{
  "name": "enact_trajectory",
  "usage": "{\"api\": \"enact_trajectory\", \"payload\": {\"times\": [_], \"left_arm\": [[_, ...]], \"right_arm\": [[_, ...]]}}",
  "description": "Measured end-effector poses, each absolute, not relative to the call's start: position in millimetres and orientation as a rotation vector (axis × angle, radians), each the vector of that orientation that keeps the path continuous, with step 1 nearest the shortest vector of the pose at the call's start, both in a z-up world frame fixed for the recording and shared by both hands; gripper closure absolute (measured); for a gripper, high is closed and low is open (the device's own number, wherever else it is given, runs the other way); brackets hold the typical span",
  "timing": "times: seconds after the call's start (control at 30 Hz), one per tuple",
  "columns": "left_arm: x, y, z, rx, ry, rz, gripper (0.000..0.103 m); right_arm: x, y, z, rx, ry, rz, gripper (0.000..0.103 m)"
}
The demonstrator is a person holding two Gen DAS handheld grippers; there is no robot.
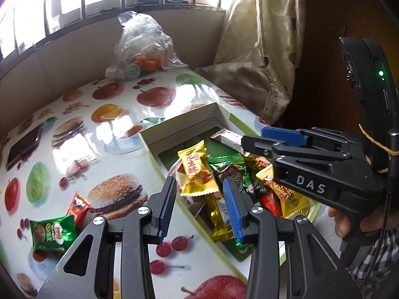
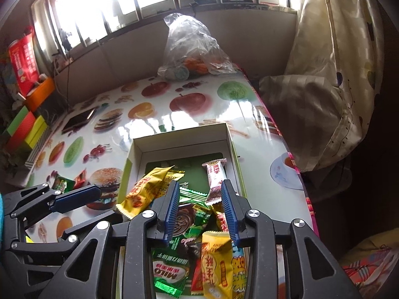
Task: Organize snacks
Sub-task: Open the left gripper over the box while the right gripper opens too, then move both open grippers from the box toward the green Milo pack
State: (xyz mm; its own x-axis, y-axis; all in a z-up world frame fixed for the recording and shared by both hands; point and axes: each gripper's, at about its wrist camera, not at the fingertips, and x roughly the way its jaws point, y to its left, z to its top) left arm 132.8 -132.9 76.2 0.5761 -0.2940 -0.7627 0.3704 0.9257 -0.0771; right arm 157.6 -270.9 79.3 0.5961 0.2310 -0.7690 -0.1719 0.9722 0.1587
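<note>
We are hovering both grippers over the box of snacks, left gripper and right gripper each released, jaws apart with nothing pinched. Two stray packets, green packet and red packet, are lying on the table left of the left gripper. For the next pick we are aiming the left jaws square over one packet's flat edge, keeping clear of the box wall.

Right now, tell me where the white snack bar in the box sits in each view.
Left wrist view: the white snack bar lies right of centre, at the box's far end, just left of the right tongs.
Right wrist view: it lies centre, slightly right, its near end by the right tongs' right pad.
Shared landmark: the clear plastic bag at the table's far edge.
</note>
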Motion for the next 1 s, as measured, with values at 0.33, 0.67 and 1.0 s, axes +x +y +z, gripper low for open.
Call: {"api": "enact_trajectory", "payload": {"times": [0.33,0.67,1.0], "left_arm": [[110.8,-107.2,82.4,0.09,0.849,-0.346,0.062],[93.4,-77.7,84.9,0.09,0.832,-0.296,0.062],[77.6,-30.9,77.7,0.049,0.835,-0.248,0.062]], "right_arm": [[136.5,-255.9,88.5,0.056,0.882,0.259,0.067],[120.1,-228.9,98.5,0.034,0.859,0.304,0.066],[117.1,-191.4,96.5,-0.009,0.864,0.37,0.065]]}}
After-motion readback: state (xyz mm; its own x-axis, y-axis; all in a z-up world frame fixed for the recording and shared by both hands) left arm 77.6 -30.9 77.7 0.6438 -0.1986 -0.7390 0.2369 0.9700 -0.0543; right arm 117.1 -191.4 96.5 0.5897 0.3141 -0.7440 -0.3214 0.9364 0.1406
